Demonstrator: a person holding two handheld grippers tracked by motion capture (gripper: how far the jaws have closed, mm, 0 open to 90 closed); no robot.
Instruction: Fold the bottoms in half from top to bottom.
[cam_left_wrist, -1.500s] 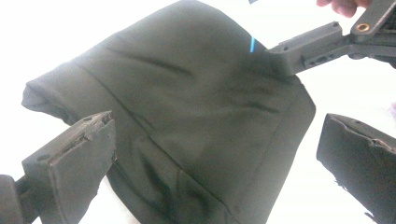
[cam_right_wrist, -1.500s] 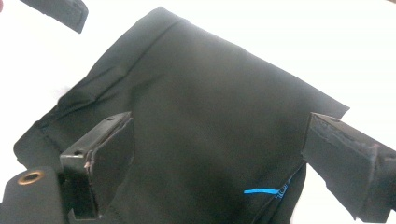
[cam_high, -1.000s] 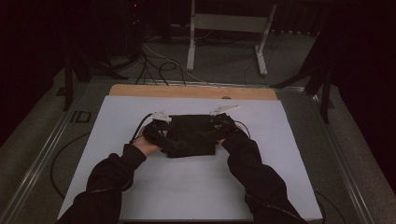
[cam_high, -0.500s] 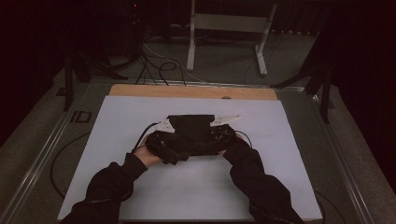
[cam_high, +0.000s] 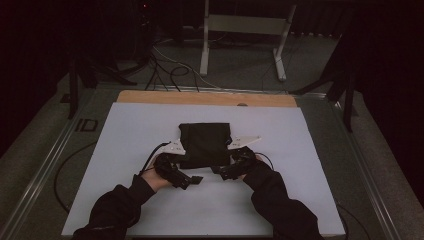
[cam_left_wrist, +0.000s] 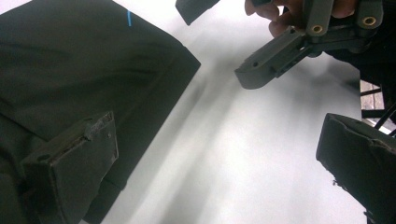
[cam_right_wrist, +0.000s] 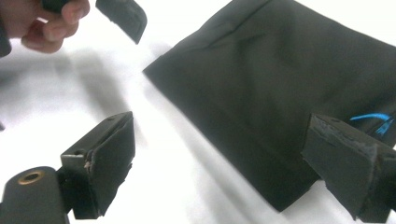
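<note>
Black fabric, folded into a compact, nearly square pad (cam_high: 205, 144), lay flat on the white sheet (cam_high: 125, 135) covering the desk, roughly at its centre. Its surface was matt and smooth, with faint creases and a seam line running near one edge; a small blue mark appeared on it in the left gripper view (cam_left_wrist: 129, 18) and again in the right gripper view (cam_right_wrist: 371, 117). In the high view the pad's sides ran square to the desk edges, slightly deeper than wide, so no clear long axis could be read.

The left gripper (cam_high: 192, 179) rested at the pad's near left corner with its jaws spread apart, one over the cloth and the other over bare sheet, holding nothing. The right gripper (cam_high: 219, 171) sat at the near right corner, jaws likewise parted and empty, one overlapping the cloth's edge.

Dim lighting in the high view merged the grippers with the dark sleeves and the cloth's near edge. Each gripper view cut the pad off at the frame edge, and the blue marks were too partial to read.
</note>
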